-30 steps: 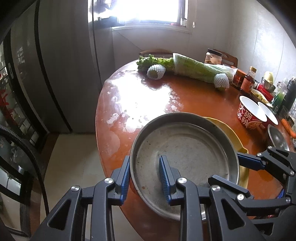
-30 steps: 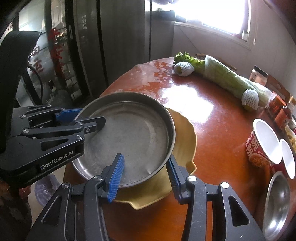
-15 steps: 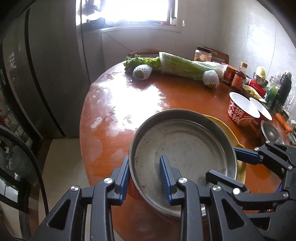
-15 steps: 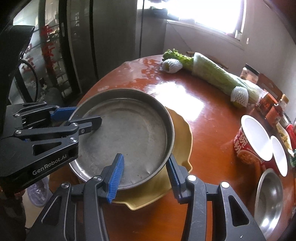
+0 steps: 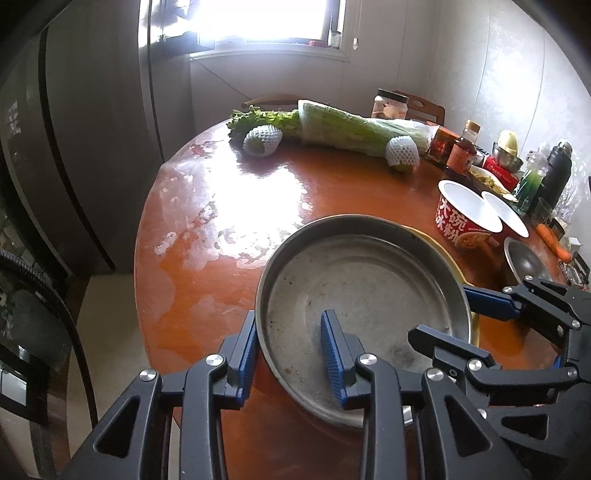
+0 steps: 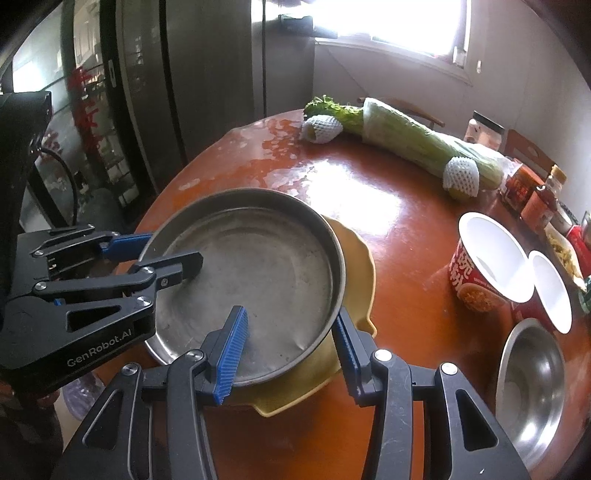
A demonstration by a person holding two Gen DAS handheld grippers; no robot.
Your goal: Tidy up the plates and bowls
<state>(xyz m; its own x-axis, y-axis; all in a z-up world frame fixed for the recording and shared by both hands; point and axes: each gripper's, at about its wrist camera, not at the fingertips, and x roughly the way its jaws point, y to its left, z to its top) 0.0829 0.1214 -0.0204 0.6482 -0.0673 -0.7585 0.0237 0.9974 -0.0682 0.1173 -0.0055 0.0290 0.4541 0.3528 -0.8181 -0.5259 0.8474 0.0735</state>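
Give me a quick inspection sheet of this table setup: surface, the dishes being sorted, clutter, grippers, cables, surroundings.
Surface: round orange table, glossy, pale smears.
Job's things: metal pan sits on the yellow plate; steel bowl and two paper cups stand apart.
Clutter: bagged celery, two foam-netted fruits, jars and bottles, a carrot.
Grippers: left gripper straddles the pan's rim; right gripper straddles pan and plate edge. Whether the pads press is unclear.
Cables: a black cable off the table's edge.
Surroundings: bright window, dark fridge, chair backs.
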